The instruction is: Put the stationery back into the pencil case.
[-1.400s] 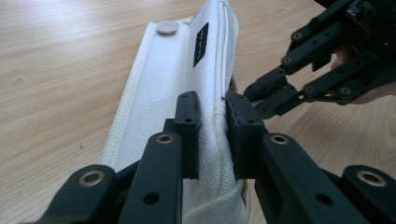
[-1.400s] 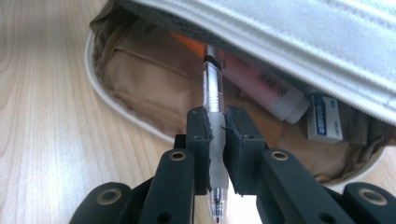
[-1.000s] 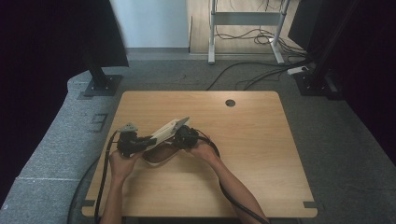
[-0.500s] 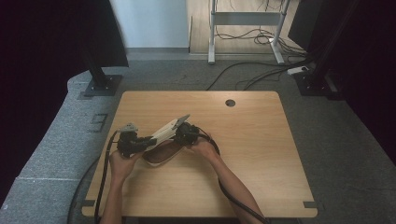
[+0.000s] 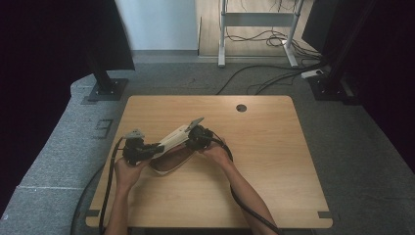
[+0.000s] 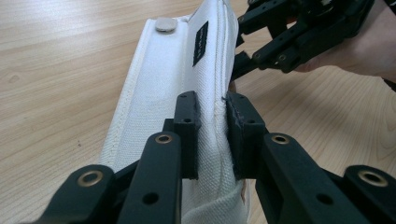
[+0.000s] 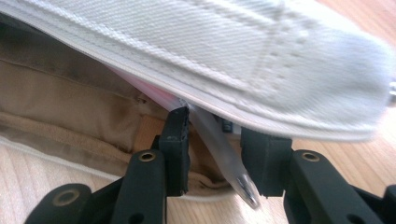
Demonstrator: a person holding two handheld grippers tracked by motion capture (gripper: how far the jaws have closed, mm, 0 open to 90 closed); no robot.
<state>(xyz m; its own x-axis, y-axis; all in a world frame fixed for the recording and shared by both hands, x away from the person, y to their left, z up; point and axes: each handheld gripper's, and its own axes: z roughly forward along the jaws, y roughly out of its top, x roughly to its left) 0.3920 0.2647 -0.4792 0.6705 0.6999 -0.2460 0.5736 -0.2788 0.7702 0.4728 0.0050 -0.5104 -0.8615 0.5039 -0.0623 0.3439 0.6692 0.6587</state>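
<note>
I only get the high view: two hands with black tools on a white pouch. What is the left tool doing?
Observer: The left gripper is clamped on the white pouch's stitched edge.
Operator: And the right one?
Observer: A frosted pen lies between the right gripper's jaws, which have just been opening and stand open around it.
Operator: Anything inside?
Observer: A tan lining, with something pink under the flap.
</note>
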